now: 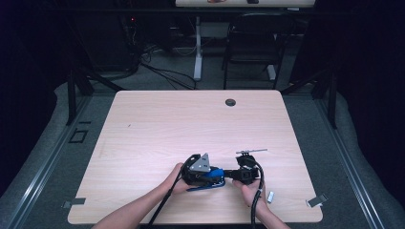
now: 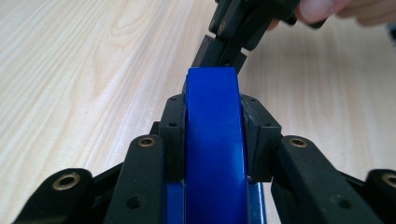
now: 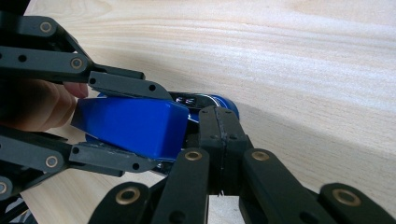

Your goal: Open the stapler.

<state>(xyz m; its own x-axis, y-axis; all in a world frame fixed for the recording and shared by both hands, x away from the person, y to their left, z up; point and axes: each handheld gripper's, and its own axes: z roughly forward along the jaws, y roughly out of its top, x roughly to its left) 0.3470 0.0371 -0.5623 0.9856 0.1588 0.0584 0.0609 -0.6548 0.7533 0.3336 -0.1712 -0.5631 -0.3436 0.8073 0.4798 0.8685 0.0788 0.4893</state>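
Note:
A blue plastic-bodied tool (image 1: 206,185) lies low over the near middle of the table (image 1: 157,124). My left gripper (image 1: 216,174) is shut on it: in the left gripper view its pads (image 2: 170,135) press both sides of the blue body (image 2: 212,154). My right gripper (image 1: 229,175) faces it from the right, jaws shut together. In the right gripper view its closed tips (image 3: 219,126) sit right against the end of the blue body (image 3: 130,126), beside a shiny metal part (image 3: 198,100). Whether anything thin is pinched there is hidden.
A small silver piece (image 1: 271,195) lies right of the right hand. Grey tabs sit at the front corners (image 1: 316,201) (image 1: 74,202). A cable hole (image 1: 230,102) is at the far edge. A chair (image 1: 253,43) stands beyond the table.

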